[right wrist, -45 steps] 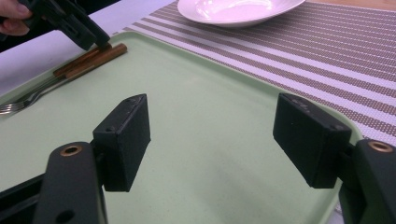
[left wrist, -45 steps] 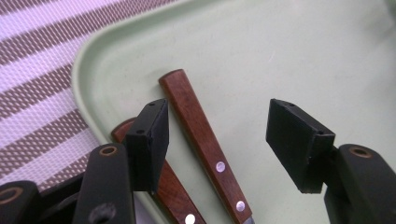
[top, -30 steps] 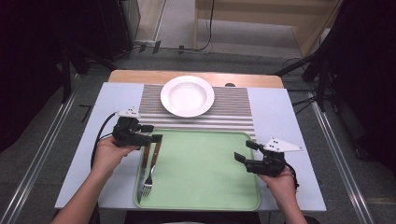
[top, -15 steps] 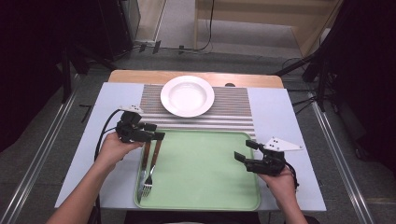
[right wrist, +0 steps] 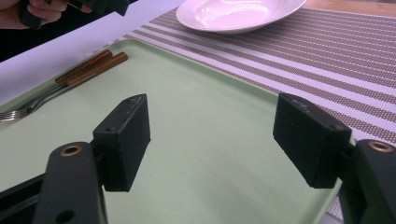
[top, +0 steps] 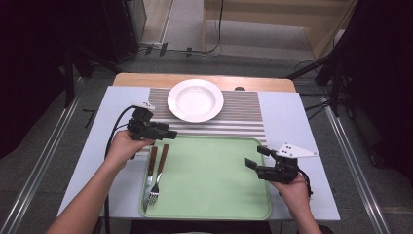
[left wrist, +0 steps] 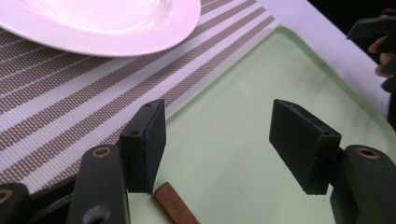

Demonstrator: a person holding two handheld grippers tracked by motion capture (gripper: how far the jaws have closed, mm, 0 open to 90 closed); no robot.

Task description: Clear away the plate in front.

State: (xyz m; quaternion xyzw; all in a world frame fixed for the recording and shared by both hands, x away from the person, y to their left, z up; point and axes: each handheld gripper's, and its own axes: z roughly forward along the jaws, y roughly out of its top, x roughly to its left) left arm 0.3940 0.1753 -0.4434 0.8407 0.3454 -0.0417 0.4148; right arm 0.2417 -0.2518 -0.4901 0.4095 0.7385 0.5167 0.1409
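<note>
Two wooden-handled utensils, a fork (top: 157,171) and a second piece (top: 150,168), lie side by side along the left edge of the green tray (top: 214,187). My left gripper (top: 170,132) hovers open just above the handle ends at the tray's far-left corner. In the left gripper view (left wrist: 224,135) one handle tip (left wrist: 170,203) shows below the jaws. My right gripper (top: 255,157) hangs open over the tray's right side, pointing left, with nothing between its jaws (right wrist: 219,135). The utensils (right wrist: 79,72) lie far left in the right gripper view.
A white plate (top: 195,100) rests on a striped placemat (top: 243,117) beyond the tray. Both sit on a pale blue table top (top: 287,122) with a wooden strip at the far edge. Dark stands and cables flank the table.
My left gripper has shifted a little to the right and toward the far side, off the utensil handles. The utensils and my right gripper have stayed put.
</note>
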